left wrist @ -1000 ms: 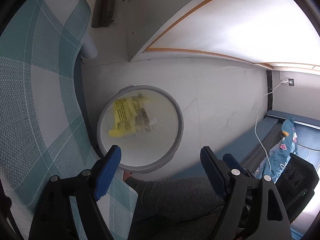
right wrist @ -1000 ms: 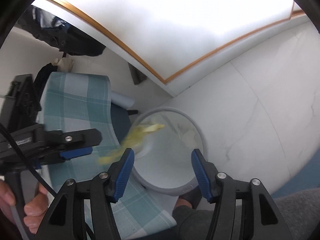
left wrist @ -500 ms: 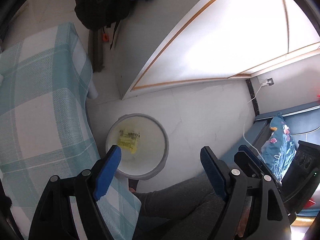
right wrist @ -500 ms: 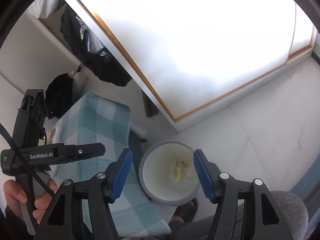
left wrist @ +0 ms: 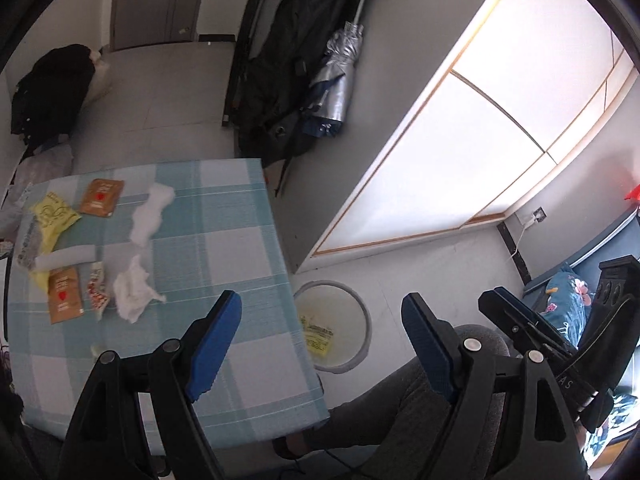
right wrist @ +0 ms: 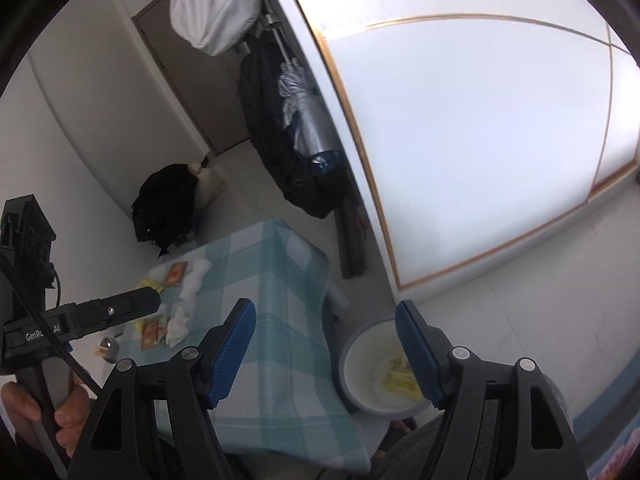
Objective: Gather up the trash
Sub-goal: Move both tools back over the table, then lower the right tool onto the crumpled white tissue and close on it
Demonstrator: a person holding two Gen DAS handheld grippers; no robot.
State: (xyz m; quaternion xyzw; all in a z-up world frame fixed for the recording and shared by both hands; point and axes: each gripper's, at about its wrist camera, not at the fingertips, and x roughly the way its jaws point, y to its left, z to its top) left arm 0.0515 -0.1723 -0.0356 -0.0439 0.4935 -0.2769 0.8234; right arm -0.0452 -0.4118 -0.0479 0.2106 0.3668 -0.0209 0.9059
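A round grey-rimmed bin [left wrist: 362, 322] [right wrist: 347, 376] stands on the floor beside the table, with a yellow wrapper [left wrist: 318, 336] [right wrist: 396, 376] lying inside. On the blue-checked tablecloth [left wrist: 224, 248] [right wrist: 280, 320] lie brown sachets [left wrist: 101, 197], a yellow wrapper [left wrist: 52, 211], crumpled white tissues [left wrist: 132, 290] [right wrist: 178, 326] and other scraps. My left gripper [left wrist: 322, 342] hangs high over the table's edge, jaws opening, nothing between them. My right gripper [right wrist: 324, 350] is raised above the table and bin, jaws also opening and empty.
A dark jacket and a folded silver umbrella [left wrist: 336, 80] hang by the white cabinet front [left wrist: 480, 140]. A black bag [left wrist: 44, 88] sits on the floor past the table. A person's grey-trousered leg [left wrist: 400, 400] is below the grippers.
Both grippers have risen away from the bin and tilted up, so the table with its litter has come into view. The yellow wrapper that was falling now rests in the bin.
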